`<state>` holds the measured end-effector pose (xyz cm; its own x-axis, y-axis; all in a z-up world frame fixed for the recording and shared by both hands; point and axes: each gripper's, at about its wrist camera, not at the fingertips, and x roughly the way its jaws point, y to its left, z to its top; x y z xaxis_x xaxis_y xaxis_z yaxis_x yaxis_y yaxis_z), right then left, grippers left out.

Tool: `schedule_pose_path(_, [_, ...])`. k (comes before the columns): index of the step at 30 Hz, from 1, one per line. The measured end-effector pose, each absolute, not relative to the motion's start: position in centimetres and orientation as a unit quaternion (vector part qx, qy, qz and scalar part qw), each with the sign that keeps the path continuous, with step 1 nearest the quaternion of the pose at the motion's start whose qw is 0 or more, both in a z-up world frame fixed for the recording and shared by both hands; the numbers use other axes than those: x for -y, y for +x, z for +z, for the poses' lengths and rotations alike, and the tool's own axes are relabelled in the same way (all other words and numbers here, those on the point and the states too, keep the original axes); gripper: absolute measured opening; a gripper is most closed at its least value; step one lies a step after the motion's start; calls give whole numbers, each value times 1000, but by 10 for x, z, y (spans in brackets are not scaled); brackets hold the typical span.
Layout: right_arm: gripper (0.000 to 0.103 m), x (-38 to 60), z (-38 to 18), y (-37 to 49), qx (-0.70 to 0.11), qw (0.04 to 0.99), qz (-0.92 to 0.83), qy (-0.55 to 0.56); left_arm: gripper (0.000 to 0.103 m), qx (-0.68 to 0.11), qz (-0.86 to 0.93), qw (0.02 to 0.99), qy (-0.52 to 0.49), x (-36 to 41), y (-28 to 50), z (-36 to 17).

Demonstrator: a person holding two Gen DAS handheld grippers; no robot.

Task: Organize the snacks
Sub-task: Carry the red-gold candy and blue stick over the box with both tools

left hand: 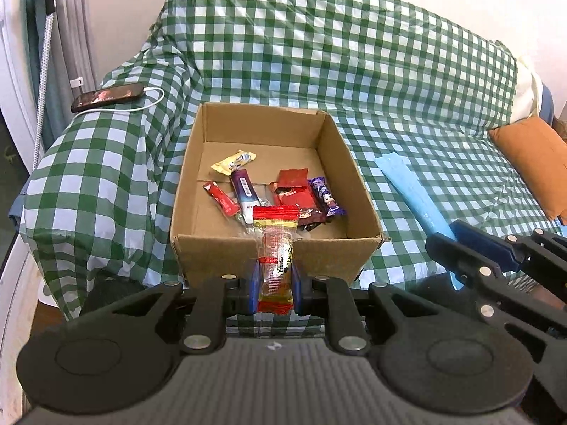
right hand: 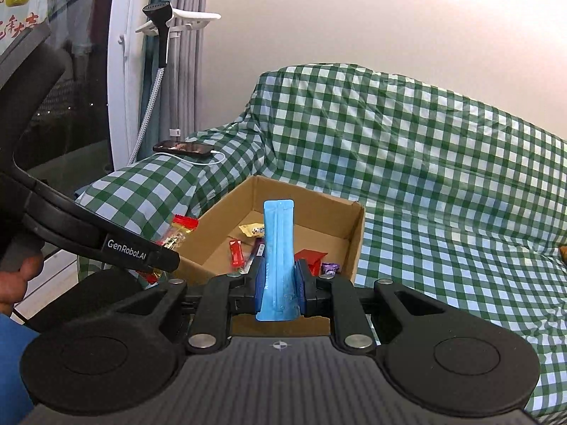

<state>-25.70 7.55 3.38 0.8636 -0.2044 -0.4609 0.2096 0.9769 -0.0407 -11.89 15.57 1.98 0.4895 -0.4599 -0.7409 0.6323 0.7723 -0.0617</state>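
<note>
An open cardboard box sits on a sofa under a green checked cloth. Several wrapped snacks lie inside it, among them a yellow one, a purple bar and a red pack. My left gripper is shut on a clear snack packet with red ends, held just in front of the box's near wall. My right gripper is shut on a long light-blue packet, held upright at the box's right side. The left gripper also shows in the right wrist view.
A phone on a white charging cable lies on the sofa's left armrest. An orange cushion rests at the right end of the seat. A garment steamer and curtains stand left of the sofa.
</note>
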Motion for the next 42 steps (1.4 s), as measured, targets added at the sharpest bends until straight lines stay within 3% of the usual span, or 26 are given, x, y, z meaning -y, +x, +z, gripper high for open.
schedule_pose_path(24, [20,-67,15,-233,-283,954,-101,8,20,-426,-317,840,111,-142,-95,0])
schedule_pose_path(42, [20,-14,15,-160,-285,949,-131,39,20,-402,-296,861,93,-103,2,22])
